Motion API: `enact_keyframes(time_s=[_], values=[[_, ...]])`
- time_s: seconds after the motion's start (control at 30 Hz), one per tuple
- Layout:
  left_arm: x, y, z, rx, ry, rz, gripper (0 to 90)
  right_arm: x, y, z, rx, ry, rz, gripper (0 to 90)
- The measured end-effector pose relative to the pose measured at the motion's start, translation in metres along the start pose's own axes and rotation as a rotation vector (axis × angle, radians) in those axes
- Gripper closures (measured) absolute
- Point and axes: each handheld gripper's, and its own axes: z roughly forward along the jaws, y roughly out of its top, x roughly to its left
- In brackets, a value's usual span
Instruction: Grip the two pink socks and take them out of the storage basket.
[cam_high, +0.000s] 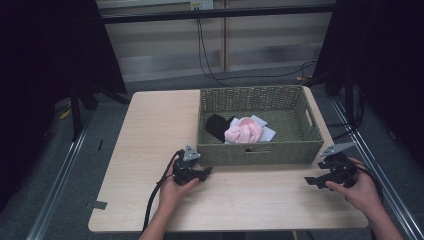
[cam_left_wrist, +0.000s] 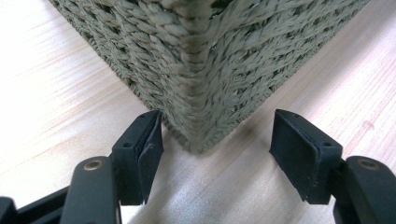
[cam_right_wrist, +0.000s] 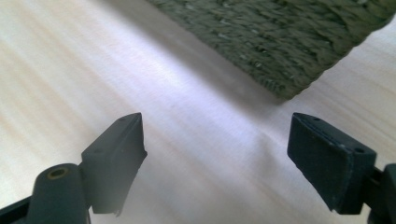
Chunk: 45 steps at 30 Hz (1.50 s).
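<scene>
Probably a lab recording booth: black curtains (cam_high: 45, 60), metal rails (cam_high: 60, 175), trailing wall cables (cam_high: 205, 55).

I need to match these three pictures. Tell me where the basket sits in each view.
High view: basket right of centre on the table, clothes inside.
Left gripper view: its near corner fills the top centre, between the open jaws.
Right gripper view: one bottom corner at upper right, beyond the open jaws.
Shared landmark: the pale wood tabletop under the basket.

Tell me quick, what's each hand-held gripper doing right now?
Left hand-held gripper: open, holding nothing, jaws either side of the basket corner.
Right hand-held gripper: open, holding nothing, over the table.
</scene>
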Motion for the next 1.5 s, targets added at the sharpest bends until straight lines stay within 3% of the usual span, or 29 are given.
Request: enact_keyframes(time_s=[0.1, 0.27, 0.37, 0.8, 1.23, 1.5], values=[[0.000, 0.000, 0.000, 0.000, 0.000, 0.000, 34.0, 0.005, 0.007, -0.013, 0.029, 0.008, -0.022, 19.1], [0.000, 0.000, 0.000, 0.001, -0.002, 0.000, 34.0, 0.005, 0.019, -0.031, 0.028, 0.021, -0.024, 19.0], [0.000, 0.000, 0.000, 0.001, -0.002, 0.000, 34.0, 0.007, 0.031, -0.046, 0.040, 0.014, -0.052, 19.1], [0.000, -0.001, 0.000, 0.001, -0.005, 0.000, 34.0, 0.011, 0.078, -0.072, 0.092, 0.017, -0.106, 19.1], [-0.001, -0.001, -0.001, -0.001, -0.004, 0.001, 33.8, 0.014, 0.127, -0.065, 0.094, 0.019, -0.135, 19.1], [-0.001, -0.001, -0.001, -0.001, -0.003, 0.002, 33.7, 0.019, 0.163, -0.046, 0.099, 0.008, -0.142, 20.1]])
